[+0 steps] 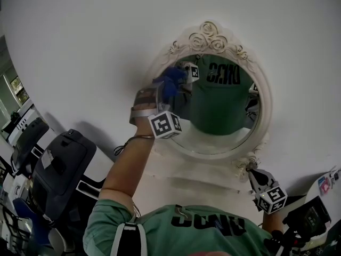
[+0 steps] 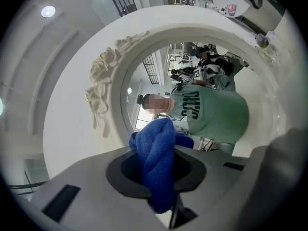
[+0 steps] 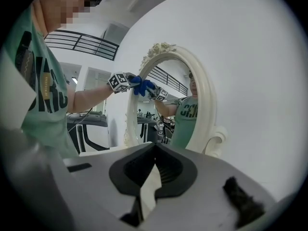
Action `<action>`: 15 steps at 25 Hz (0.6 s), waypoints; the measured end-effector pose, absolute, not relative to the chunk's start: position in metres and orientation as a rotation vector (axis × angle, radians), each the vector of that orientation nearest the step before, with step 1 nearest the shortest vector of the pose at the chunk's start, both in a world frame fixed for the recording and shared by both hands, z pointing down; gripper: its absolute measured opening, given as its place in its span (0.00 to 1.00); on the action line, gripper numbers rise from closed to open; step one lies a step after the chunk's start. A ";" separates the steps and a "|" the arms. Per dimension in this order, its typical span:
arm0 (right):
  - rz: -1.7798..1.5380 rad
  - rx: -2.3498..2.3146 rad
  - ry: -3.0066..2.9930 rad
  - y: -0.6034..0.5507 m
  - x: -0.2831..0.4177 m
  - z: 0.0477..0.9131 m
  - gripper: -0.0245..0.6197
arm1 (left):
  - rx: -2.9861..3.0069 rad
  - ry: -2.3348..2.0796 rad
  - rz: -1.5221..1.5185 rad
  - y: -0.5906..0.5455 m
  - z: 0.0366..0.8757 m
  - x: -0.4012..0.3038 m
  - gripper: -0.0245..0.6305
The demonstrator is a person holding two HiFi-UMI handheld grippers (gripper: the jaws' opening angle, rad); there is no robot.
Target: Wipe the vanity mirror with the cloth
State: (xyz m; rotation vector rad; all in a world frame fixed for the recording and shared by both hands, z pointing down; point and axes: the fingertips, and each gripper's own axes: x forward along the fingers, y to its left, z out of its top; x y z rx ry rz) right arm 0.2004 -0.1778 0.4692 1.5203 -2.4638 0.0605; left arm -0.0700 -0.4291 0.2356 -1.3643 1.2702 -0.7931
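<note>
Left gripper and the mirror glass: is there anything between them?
Yes: the blue cloth, clamped in the left gripper, sits between it and the vanity mirror; the left gripper view shows it.

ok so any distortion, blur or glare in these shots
Head view: fisheye vignette darkens the corners; the mirror gives a clear reflection, no glare. Left gripper view: strong barrel bend, cloth sharp. Right gripper view: black rounded edges, evenly lit wall.

Head view facing the wall (image 1: 80, 36), whole vanity mirror (image 1: 229, 121) near and centred, left gripper view close against the glass, looking along its jaws past the cloth (image 2: 159, 162), right gripper view lower, farther off, oblique, all three sharing the mirror, the right one also catching the left gripper (image 3: 139, 86).
</note>
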 end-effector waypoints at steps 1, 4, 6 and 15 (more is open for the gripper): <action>0.055 1.517 -2.463 -0.178 0.199 0.468 0.06 | -1.352 1.276 -0.811 -0.436 0.238 -0.074 0.17; 0.056 1.506 -2.464 -0.178 0.202 0.474 0.06 | -1.330 1.275 -0.844 -0.450 0.246 -0.074 0.17; 0.061 1.520 -2.458 -0.177 0.207 0.476 0.06 | -1.332 1.284 -0.846 -0.451 0.248 -0.073 0.17; 0.061 1.534 -2.444 -0.172 0.210 0.479 0.06 | -1.315 1.132 -0.739 -0.416 0.228 0.028 0.17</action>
